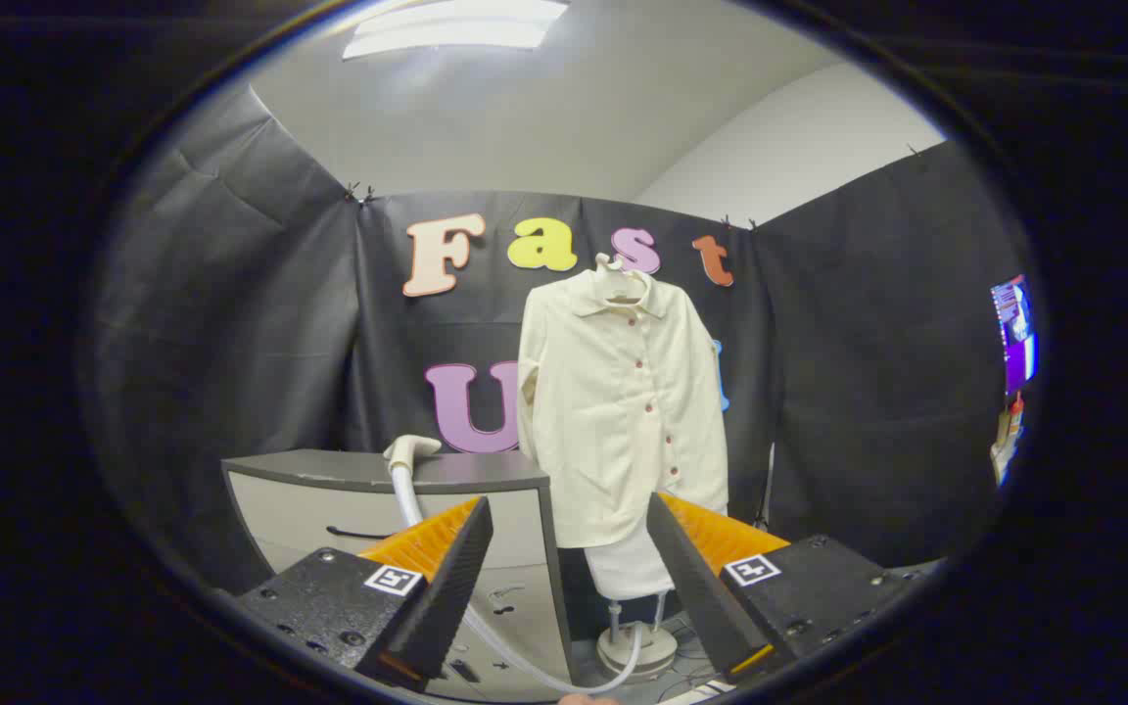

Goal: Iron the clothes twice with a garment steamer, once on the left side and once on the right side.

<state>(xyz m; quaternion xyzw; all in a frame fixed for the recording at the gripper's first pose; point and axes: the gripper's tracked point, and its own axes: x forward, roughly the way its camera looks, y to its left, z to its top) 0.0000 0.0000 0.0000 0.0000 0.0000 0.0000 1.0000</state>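
A cream button-up shirt (pixel 623 411) hangs on a hanger in front of the booth's back wall, well beyond my fingers. The white steamer head (pixel 411 450) lies on top of a grey cabinet (pixel 368 475) to the shirt's left. Its white hose (pixel 486 627) runs down the cabinet front and curves to the round steamer base (pixel 637 648) on the floor under the shirt. My gripper (pixel 569 534) is open, nothing between its fingers, some way short of the cabinet and the shirt.
The grey cabinet has drawers with dark handles (pixel 358 534) and stands left of the steamer stand pole (pixel 613 617). Black cloth walls close in the booth on both sides. A screen and some items (pixel 1014 343) sit at the far right.
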